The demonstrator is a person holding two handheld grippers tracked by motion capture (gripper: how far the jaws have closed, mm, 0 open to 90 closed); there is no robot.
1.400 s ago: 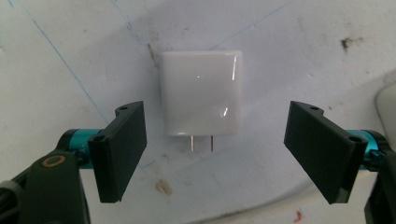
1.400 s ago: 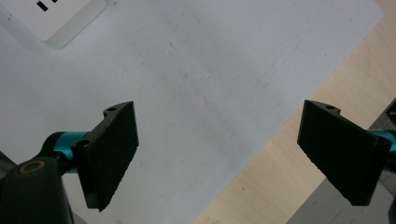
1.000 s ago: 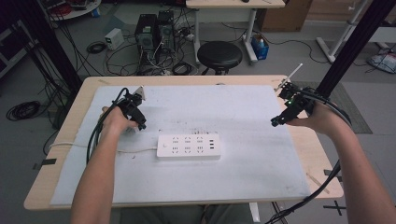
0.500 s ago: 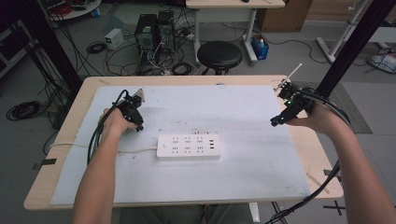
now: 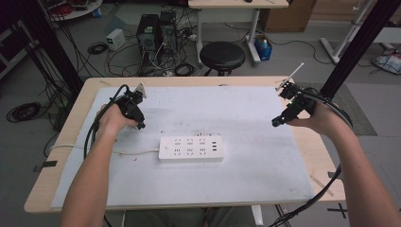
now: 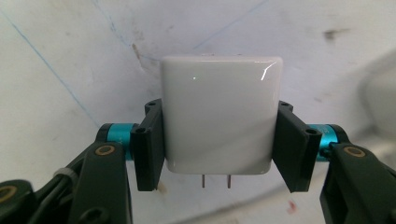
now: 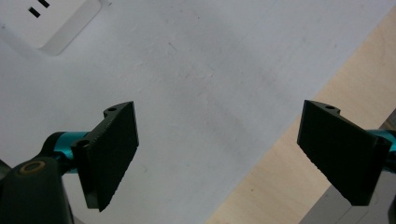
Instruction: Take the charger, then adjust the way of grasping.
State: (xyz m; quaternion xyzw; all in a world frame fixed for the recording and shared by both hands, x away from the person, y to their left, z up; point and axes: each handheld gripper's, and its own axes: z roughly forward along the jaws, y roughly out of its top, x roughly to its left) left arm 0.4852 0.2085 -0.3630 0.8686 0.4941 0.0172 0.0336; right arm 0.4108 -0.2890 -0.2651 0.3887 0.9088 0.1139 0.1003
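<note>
Jaws clamp white charger (image 6: pixel 219 114), prongs toward camera

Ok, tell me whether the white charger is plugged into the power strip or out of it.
Out. The white charger sits clamped in the left hand-held gripper, prongs bare, away from the power strip.

A mat (image 5: pixel 246 170) covers most of the table (image 5: pixel 331 165), leaving bare strips at the edges. On the mat, near the middle and toward the person's side, lies a power strip (image 5: pixel 190 148); its cord (image 5: pixel 90 150) runs off to the left. Left of and just behind the strip sits the left gripper (image 5: pixel 138 124), with a plug adapter (image 6: pixel 218 114) between its jaws — prongs toward the camera. The right gripper (image 5: pixel 276 122) is well apart, over the mat's right edge. Behind the table stands a stool (image 5: pixel 222 54).
</note>
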